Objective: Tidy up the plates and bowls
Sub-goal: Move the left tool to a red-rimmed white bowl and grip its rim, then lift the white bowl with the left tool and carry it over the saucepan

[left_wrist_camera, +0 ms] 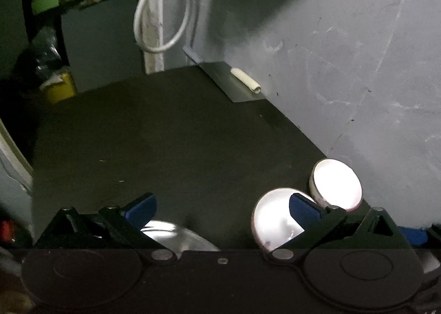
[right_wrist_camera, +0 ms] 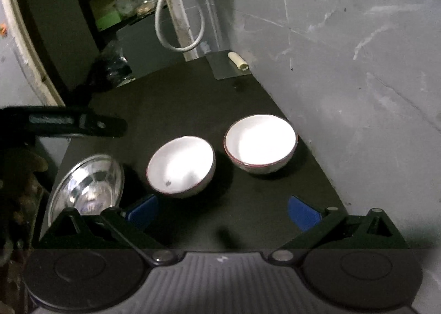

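Both claws, left [left_wrist_camera: 222, 207] and right [right_wrist_camera: 222, 210], were released and held nothing. Two white bowls [right_wrist_camera: 181, 165] [right_wrist_camera: 260, 143] stood apart on the dark table [right_wrist_camera: 248, 203] near the wall [right_wrist_camera: 358, 65], with a steel plate [right_wrist_camera: 86, 185] at their left.

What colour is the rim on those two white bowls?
A thin dark red line rings each bowl; the right wrist view shows it best.

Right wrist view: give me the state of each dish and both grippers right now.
White red-rimmed bowl by the wall: upright, empty.
White red-rimmed bowl in the middle: upright, tilted slightly, dark speck inside.
Shiny steel plate: resting tilted, nothing on it.
Right gripper: open, holding nothing.
Left gripper: open, holding nothing.
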